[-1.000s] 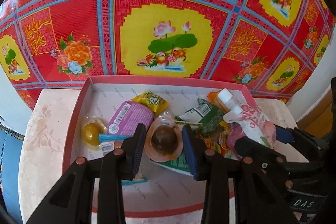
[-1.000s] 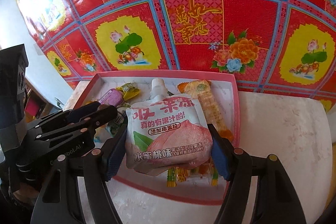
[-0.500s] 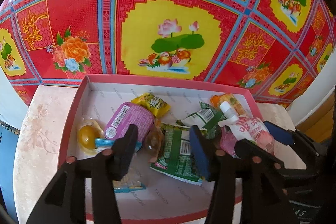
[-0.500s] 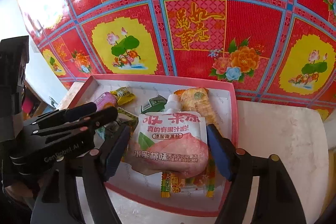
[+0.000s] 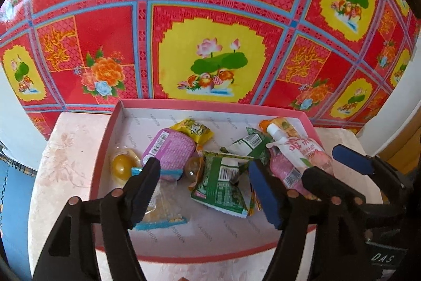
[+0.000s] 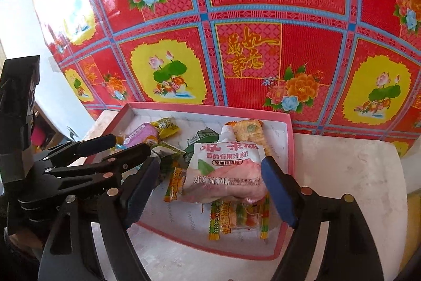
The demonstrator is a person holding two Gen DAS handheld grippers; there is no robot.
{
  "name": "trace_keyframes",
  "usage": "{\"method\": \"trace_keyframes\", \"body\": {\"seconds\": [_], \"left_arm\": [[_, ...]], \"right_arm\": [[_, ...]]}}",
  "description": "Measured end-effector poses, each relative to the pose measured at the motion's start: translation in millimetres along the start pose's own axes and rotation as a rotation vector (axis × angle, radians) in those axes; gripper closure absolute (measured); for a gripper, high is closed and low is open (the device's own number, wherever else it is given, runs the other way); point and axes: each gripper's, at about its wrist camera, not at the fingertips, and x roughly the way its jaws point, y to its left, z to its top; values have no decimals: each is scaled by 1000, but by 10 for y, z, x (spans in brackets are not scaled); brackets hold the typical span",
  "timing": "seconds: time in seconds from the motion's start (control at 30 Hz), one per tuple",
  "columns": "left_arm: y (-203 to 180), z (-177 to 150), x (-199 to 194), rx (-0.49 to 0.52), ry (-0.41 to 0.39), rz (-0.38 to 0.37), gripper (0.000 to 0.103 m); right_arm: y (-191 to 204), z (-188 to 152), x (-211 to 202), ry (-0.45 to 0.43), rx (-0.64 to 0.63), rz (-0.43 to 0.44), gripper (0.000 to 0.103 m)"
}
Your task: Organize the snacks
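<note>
A pink-rimmed box [image 5: 105, 149] [image 6: 290, 144] holds the snacks. In the left wrist view my left gripper [image 5: 205, 186] is open and empty above a green packet [image 5: 221, 188], a purple packet [image 5: 168, 149], a yellow jelly cup [image 5: 121, 165] and a clear jelly cup [image 5: 193, 166]. In the right wrist view my right gripper [image 6: 210, 181] is open, its pads either side of a pink peach jelly pouch [image 6: 226, 173] lying in the box on orange candy packets [image 6: 236, 217]. The pouch also shows in the left wrist view [image 5: 297, 157].
The box stands on a pale marble-patterned table [image 5: 63, 162] [image 6: 342, 175] against a red, yellow and blue floral wall cloth [image 5: 210, 30]. A yellow packet [image 5: 192, 129] and an orange cracker packet [image 6: 248, 131] lie at the box's far side.
The left gripper let go of the clear jelly cup, opened and pulled back. The right gripper lowered the pink pouch into the box, opened and released it.
</note>
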Motion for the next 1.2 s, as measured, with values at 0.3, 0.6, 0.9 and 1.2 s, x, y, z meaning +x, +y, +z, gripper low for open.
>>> {"method": "trace_keyframes", "body": {"seconds": [0.3, 0.6, 0.9, 1.2], "left_arm": [[-11, -98, -190, 5, -3, 20, 27], [0, -262, -392, 4, -2, 26, 27], [0, -501, -521, 9, 19, 44, 27], [17, -734, -432, 11, 67, 76, 27]], "right_arm": [[35, -95, -218, -13, 19, 11, 22], [83, -261, -404, -1, 42, -10, 22], [115, -507, -436, 70, 89, -63, 22], [93, -714, -345, 121, 120, -100, 22]]}}
